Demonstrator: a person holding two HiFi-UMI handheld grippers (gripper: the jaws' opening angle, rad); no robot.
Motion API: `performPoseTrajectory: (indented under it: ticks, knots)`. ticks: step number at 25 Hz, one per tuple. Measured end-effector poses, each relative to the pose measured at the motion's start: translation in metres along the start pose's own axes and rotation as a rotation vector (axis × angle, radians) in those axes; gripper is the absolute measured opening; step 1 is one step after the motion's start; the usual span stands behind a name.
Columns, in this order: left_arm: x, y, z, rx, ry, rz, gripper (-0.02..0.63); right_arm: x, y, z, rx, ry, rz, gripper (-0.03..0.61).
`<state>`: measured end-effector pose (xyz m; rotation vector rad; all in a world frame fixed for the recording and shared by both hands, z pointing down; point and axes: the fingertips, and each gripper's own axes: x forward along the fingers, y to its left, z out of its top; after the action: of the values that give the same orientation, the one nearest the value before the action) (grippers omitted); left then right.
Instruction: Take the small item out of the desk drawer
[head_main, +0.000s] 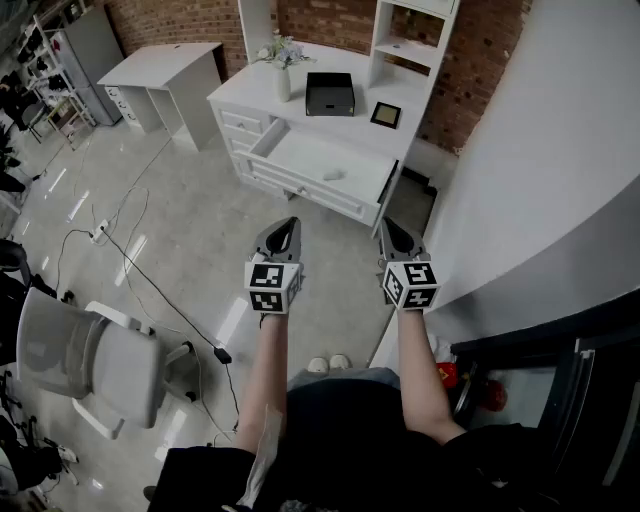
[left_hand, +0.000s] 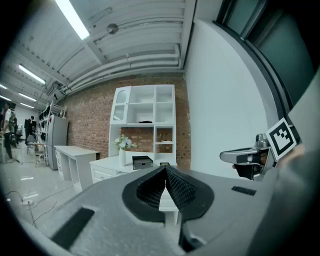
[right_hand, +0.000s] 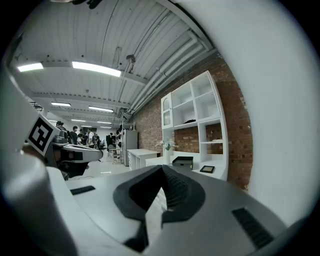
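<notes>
A white desk (head_main: 300, 100) stands ahead with its drawer (head_main: 325, 172) pulled open. A small pale item (head_main: 334, 175) lies inside the drawer. My left gripper (head_main: 290, 224) and right gripper (head_main: 386, 224) are held side by side over the floor, well short of the drawer, both pointing at the desk. Both are shut with nothing between the jaws. In the left gripper view the left gripper (left_hand: 165, 171) has its tips meeting in front of the desk (left_hand: 107, 167). The right gripper view shows the right gripper (right_hand: 162, 169) closed the same way.
On the desk stand a flower vase (head_main: 283, 78), a black box (head_main: 330, 93) and a small framed picture (head_main: 386, 114), under a shelf unit (head_main: 410, 40). A white wall (head_main: 540, 150) runs close on the right. An office chair (head_main: 90, 360) and floor cables (head_main: 150, 280) lie to the left.
</notes>
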<state>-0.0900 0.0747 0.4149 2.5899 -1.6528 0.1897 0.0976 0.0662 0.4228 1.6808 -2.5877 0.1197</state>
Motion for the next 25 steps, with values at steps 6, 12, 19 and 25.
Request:
performPoseTrajectory:
  ticks: [6,12,19,25]
  knots:
    - [0.006,0.002,-0.001,-0.001,0.004,-0.003,0.009,0.005,-0.002,0.000,0.001,-0.002,-0.001,-0.003]
    - [0.013,0.000,-0.005,-0.004,0.011,-0.006,0.009,0.006,-0.007,-0.003,0.006,0.002,-0.006,-0.003]
    - [0.017,-0.003,-0.016,-0.018,0.038,-0.010,0.009,0.005,-0.013,-0.008,0.019,0.007,-0.018,-0.002]
    - [0.019,-0.003,-0.025,-0.038,0.047,-0.012,0.010,0.007,-0.016,-0.014,0.028,0.018,-0.026,-0.002]
